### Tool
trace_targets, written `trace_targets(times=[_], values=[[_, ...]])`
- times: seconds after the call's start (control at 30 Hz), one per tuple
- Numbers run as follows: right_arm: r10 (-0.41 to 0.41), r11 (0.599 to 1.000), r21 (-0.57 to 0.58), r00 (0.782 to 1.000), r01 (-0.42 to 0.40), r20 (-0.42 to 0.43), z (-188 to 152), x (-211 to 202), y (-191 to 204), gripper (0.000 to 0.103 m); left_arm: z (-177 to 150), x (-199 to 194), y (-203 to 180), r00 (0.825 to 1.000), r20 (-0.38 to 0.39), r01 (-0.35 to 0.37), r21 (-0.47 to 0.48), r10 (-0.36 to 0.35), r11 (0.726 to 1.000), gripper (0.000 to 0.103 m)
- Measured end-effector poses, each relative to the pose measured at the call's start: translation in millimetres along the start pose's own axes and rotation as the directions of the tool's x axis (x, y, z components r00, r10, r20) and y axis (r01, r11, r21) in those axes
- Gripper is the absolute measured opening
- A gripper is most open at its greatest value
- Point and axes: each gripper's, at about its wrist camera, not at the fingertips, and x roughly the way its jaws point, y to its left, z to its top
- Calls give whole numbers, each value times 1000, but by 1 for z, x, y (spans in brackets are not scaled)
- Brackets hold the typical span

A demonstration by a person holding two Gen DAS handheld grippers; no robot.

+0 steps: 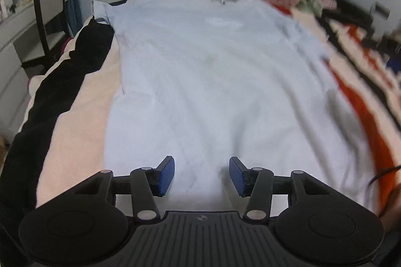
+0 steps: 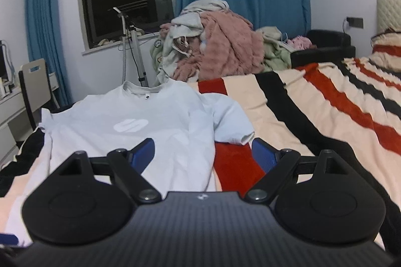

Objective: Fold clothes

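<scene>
A pale blue T-shirt [image 1: 205,71] lies spread flat on the striped bed, collar far, hem near. It also shows in the right wrist view [image 2: 140,126], with a white logo on the chest and its right sleeve [image 2: 230,124] spread out. My left gripper [image 1: 201,175] is open and empty, just above the shirt's hem at its middle. My right gripper [image 2: 203,154] is open and empty, over the shirt's right edge below the sleeve.
A heap of unfolded clothes [image 2: 215,46] with a pink fleece lies at the far end of the bed. The striped blanket [image 2: 325,116] stretches to the right. A chair [image 2: 32,84] and desk stand left. A clothes stand [image 2: 132,46] is by the window.
</scene>
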Motion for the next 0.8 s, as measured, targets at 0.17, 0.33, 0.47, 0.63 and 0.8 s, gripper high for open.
trace_targets(times=[0.17,0.33,0.47,0.63,0.8], values=[[8,1000,29,1000,-8,-8,0,-1,-5,86,-2,6,3,997,-74,3,-20,-5,1000,4],[17,999,39,1000,-16,-17,-2,-3,-8,86,9,-34,48,993,-71,77,-193,-92,978,3],[34,998,59,999,-33,-8,1,-5,-9,86,21,-72,97,995,-97,1,-262,-27,965,3],[63,997,52,998,-62,-3,2,-5,-4,86,20,-73,157,948,-275,-250,-322,162,913,3],[70,997,32,998,-70,3,3,-9,0,86,17,-66,172,925,-336,-297,-355,175,887,4]])
